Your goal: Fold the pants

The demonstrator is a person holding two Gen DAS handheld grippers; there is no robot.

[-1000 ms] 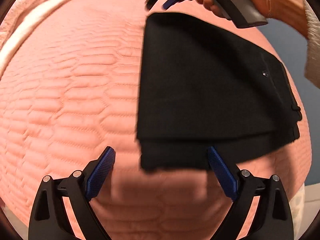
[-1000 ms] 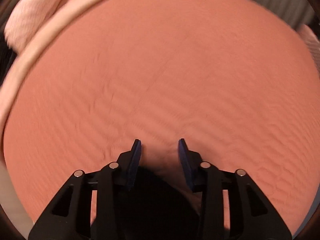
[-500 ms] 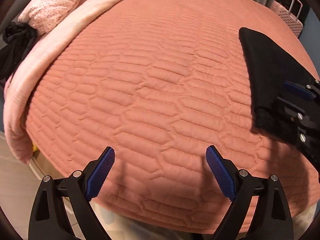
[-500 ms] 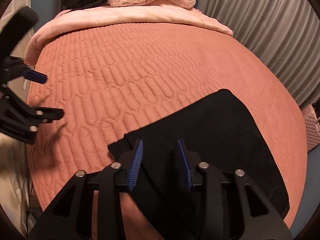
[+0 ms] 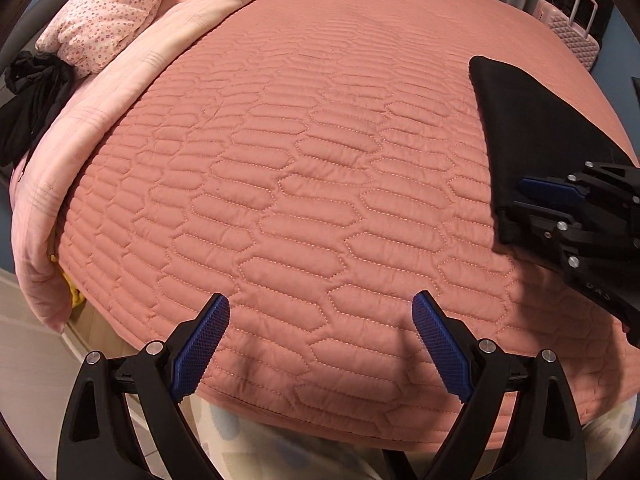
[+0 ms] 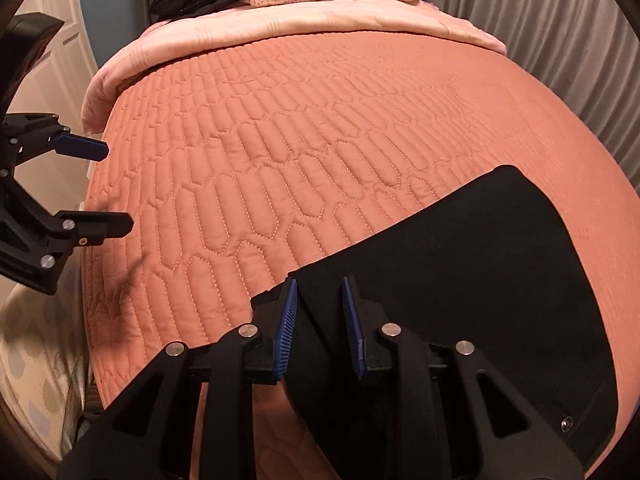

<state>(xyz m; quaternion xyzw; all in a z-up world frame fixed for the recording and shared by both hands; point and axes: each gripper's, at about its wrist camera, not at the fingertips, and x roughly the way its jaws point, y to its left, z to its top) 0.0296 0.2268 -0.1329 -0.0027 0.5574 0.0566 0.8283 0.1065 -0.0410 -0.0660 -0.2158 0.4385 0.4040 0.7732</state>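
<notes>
Gaping wide over bare quilt, the left gripper [image 5: 320,340] has nothing between its blue pads; it hangs near the front edge of the bed [image 5: 280,160], well apart from the garment. The right gripper [image 6: 318,328] has its jaws set narrow, having just been closing, with the near corner of the folded black pants [image 6: 460,280] lying between the pads. Whether the pads actually pinch the cloth or merely straddle it cannot be told from these views; a gap shows on either side of the fabric edge in the right wrist view.

The pants lie flat on the salmon quilted bedspread as a compact dark bundle with stacked layers, toward the right side of the bed, a small metal button [image 6: 566,424] showing near one corner. The fold looks largely done.

Further out, a pale pink blanket [image 5: 120,92] and a flowered pillow [image 5: 120,12] sit at the head of the bed, with dark clothing [image 5: 32,100] heaped beside them.

Risk, as a judgement: if the right jaws catch only the top layer, lifting or dragging would peel the stack open and undo the fold. Pulling sideways on the quilt could also skew the bundle, since the free gripper is too far off to steady it.
</notes>
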